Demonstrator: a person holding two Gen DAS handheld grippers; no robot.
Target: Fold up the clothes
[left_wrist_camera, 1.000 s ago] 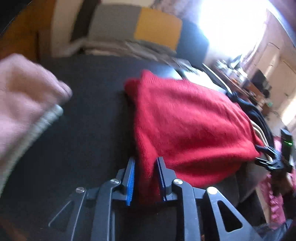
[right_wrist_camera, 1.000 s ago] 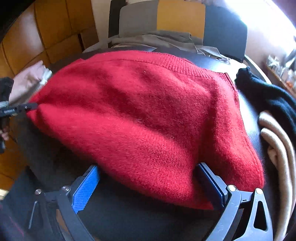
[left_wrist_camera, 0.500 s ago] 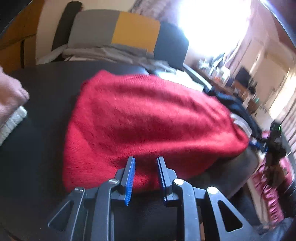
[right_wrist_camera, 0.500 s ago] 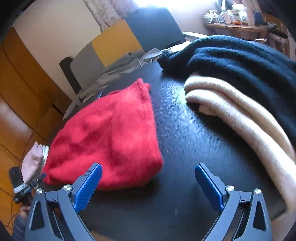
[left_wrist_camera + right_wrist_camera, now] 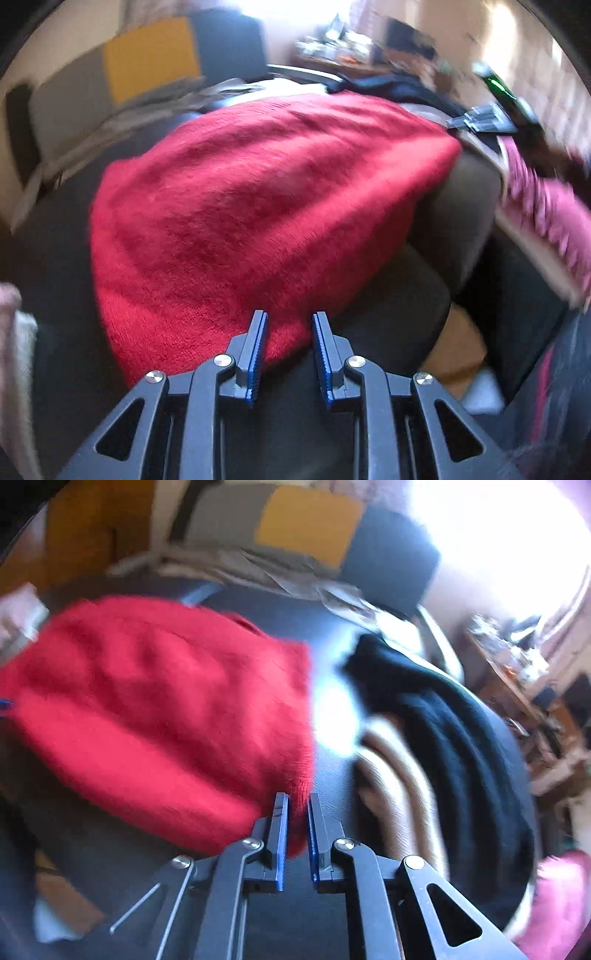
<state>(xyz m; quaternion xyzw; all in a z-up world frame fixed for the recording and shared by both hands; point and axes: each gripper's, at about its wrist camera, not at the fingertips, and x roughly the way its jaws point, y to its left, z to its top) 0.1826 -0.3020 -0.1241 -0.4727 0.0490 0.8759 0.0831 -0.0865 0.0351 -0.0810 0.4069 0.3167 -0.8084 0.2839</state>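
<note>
Right wrist: my right tongs (image 5: 294, 825) pinch the sweater (image 5: 159, 716) corner at 6 o'clock, though blurry; left tongs (image 5: 288, 347) slightly apart, empty. Sweater looks folded compact; dark (image 5: 443, 716) and cream (image 5: 399, 786) knits at 3 o'clock.

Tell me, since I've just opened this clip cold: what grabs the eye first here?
The bright red sweater dominates both views, lying folded on the dark table. The right claw pinches its near corner, while the left claw sits at its near edge, slightly parted. To the right of the sweater lie a navy garment and a cream one.
</note>
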